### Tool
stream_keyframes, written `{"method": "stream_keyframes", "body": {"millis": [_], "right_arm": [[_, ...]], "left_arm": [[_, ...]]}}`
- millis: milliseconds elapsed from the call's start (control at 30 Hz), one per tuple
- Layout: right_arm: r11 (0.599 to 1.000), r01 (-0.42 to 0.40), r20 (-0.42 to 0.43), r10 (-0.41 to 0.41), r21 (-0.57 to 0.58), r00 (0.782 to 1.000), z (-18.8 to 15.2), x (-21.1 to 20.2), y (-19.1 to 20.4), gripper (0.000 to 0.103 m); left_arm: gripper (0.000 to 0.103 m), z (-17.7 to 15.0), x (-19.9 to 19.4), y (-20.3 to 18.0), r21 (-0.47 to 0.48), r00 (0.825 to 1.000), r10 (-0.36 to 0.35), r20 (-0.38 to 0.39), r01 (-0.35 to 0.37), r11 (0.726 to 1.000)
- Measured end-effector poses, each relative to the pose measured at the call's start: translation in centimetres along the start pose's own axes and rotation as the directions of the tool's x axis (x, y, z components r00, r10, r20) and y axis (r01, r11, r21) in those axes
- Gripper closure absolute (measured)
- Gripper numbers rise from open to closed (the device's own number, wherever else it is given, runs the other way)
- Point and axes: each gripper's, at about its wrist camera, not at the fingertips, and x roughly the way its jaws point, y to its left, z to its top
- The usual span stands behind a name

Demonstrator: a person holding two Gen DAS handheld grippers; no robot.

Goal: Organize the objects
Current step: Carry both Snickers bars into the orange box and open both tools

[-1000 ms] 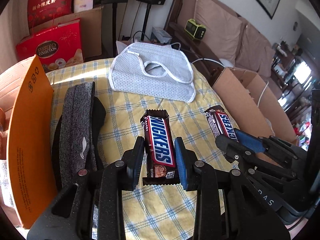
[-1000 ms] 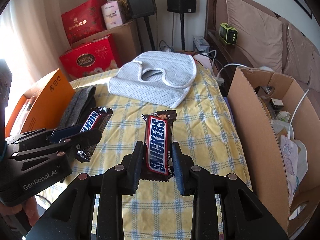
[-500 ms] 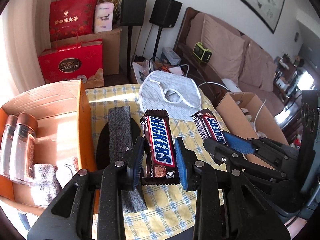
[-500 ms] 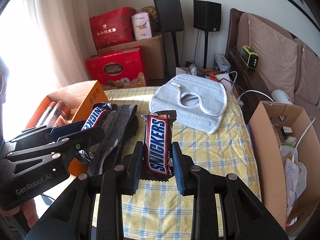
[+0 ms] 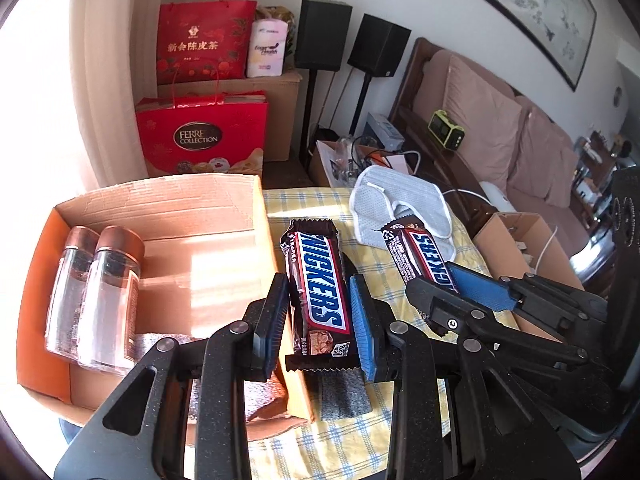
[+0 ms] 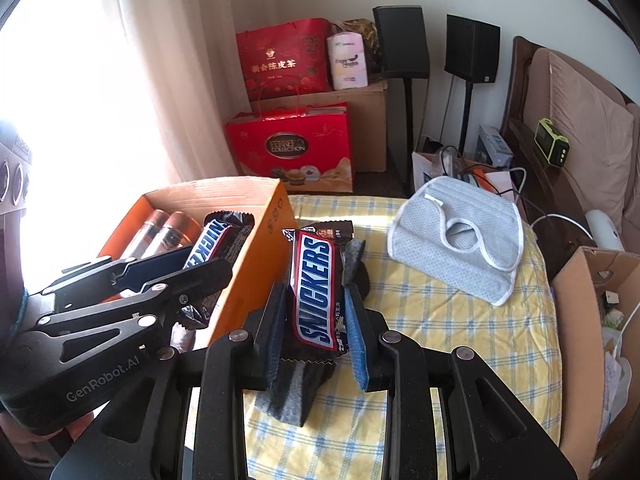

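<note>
My left gripper point(image 5: 320, 312) is shut on a Snickers bar point(image 5: 318, 292), which hangs over the right wall of an orange cardboard box point(image 5: 256, 208). To its right, my right gripper point(image 5: 434, 278) is shut on a second Snickers bar point(image 5: 424, 256). In the right wrist view, the right gripper point(image 6: 314, 320) grips its Snickers bar point(image 6: 316, 288) above the table beside the box point(image 6: 256, 264). The left gripper point(image 6: 206, 266) holds its bar point(image 6: 212, 248) over the box opening.
Two clear jars with copper lids point(image 5: 104, 292) and a grey cloth point(image 5: 256, 396) lie in the box. A grey and black sock point(image 6: 296, 396) and a grey mesh bib point(image 6: 460, 236) lie on the yellow checked tablecloth point(image 6: 460, 340). A brown carton point(image 6: 580, 320) stands at right.
Both grippers have risen and moved left toward the orange box, each keeping its bar. The box's inside with the jars has come into view.
</note>
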Motion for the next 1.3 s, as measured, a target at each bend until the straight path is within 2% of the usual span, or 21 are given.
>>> {"method": "stream_keyframes", "body": {"millis": [300, 500, 1000, 1200, 1300], "right_arm": [[0.996, -0.094, -0.034, 0.094, -0.002, 0.995, 1.8, 3.2, 3.5, 0.075], [0.994, -0.107, -0.052, 0.106, -0.013, 0.993, 3.0, 5.2, 5.3, 0.075], [0.994, -0.106, -0.116, 0.106, 0.0, 0.988, 3.8, 11.0, 6.9, 0.075], [0.996, -0.094, -0.122, 0.093, -0.001, 0.988, 3.8, 11.8, 6.8, 0.073], [0.996, -0.09, -0.122, 0.089, -0.002, 0.989, 3.8, 11.8, 6.6, 0.073]], "left_arm": [[0.074, 0.2, 0.5, 5.5, -0.038, 0.996, 0.088, -0.014, -0.088, 0.995], [0.074, 0.1, 2.0, 8.6, -0.079, 0.992, 0.117, -0.046, -0.121, 0.99], [0.074, 0.4, 6.2, 12.1, -0.143, 0.985, 0.121, -0.12, -0.138, 0.98], [0.074, 0.2, 7.4, 12.7, -0.174, 0.984, 0.096, -0.147, -0.121, 0.977], [0.07, 0.3, 7.5, 12.8, -0.18, 0.984, 0.096, -0.149, -0.122, 0.976]]}}
